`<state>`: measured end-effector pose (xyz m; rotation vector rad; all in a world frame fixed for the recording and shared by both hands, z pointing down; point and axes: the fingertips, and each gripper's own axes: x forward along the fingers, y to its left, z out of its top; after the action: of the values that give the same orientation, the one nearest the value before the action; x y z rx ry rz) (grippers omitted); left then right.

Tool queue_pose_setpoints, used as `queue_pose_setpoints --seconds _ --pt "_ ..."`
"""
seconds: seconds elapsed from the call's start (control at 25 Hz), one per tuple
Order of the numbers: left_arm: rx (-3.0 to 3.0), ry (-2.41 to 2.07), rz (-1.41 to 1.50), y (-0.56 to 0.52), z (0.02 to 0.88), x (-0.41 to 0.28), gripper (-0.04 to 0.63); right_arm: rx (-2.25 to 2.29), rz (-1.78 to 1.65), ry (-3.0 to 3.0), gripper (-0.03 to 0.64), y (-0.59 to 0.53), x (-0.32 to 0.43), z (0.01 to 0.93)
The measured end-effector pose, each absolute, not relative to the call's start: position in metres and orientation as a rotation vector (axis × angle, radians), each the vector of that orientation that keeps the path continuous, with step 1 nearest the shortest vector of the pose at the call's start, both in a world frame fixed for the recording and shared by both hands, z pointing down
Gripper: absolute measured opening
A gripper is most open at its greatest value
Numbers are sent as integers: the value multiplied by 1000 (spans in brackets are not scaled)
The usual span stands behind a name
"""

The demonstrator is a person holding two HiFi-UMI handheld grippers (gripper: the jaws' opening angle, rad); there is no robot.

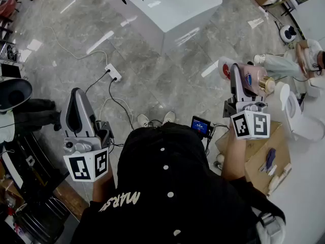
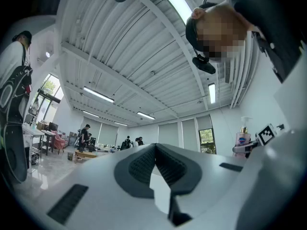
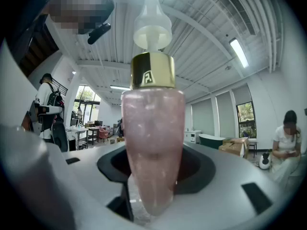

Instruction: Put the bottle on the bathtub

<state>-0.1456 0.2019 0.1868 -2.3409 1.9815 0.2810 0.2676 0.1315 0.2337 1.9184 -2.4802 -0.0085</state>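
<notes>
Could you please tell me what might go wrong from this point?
The glossy pink pump bottle with a gold collar is gripped only by the right claw; it could slip or tip. A white power strip and its cables lie on the floor before the white bathtub, a possible trip hazard.
</notes>
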Motion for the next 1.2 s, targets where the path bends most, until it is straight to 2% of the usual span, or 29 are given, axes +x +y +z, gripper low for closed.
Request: queue_pose_setpoints --seconds 0.48,1.2 --pt "-2338 1980 284 205 187 -157 9 1937 7 -2499 222 132 257 231" --pt "-2366 1931 266 223 201 -223 9 2049 -19 -2410 221 163 220 230"
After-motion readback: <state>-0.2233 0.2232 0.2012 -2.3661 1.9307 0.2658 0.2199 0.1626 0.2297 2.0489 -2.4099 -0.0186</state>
